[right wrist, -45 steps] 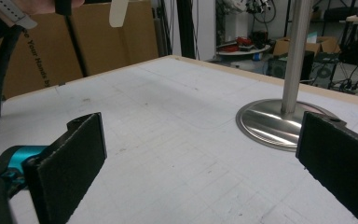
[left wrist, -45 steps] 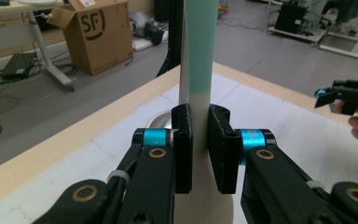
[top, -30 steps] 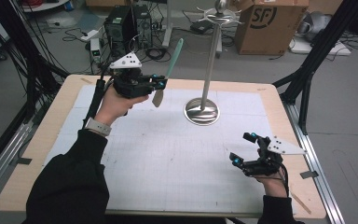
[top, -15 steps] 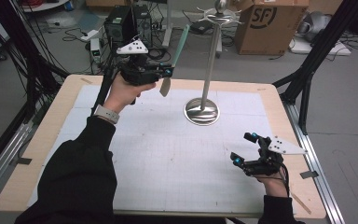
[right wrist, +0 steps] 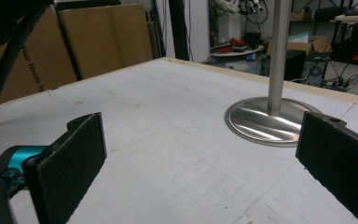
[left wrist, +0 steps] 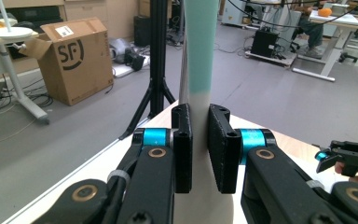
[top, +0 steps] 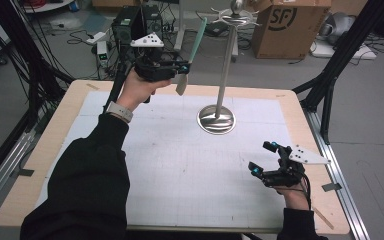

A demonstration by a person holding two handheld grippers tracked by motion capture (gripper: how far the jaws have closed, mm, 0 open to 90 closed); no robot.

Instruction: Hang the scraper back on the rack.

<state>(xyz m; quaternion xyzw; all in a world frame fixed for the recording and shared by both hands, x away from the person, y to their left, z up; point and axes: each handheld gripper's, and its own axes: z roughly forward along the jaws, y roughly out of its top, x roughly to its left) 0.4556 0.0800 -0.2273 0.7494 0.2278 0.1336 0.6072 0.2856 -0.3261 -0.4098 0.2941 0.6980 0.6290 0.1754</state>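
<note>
The left gripper (top: 180,70) is holding a teal-handled spatula (top: 194,47) clamped in its jaws, raised beside the stand (top: 225,75); it could pivot (narrow grip) and strike the pole. The right gripper (top: 264,159), jaws apart, is idling on the surface (top: 180,165).

— What is catching the light on the tabletop (top: 55,150)?
— The stand (top: 217,119) near the far edge: polished metal, its round base glossy and mirroring. The white mat (top: 180,165) around it is looking matt and paper-like, inside a pale wood rim.
— And the spatula (left wrist: 199,56)?
— Its handle is looking like smooth, matt plastic or rubber, mint shading to cream. The left gripper (left wrist: 199,149) is showing rough, grainy black pads (left wrist: 221,149), shiny teal metal collars and brassy rivets.
— The box (top: 290,25)?
— Plain brown cardboard, dull.
</note>
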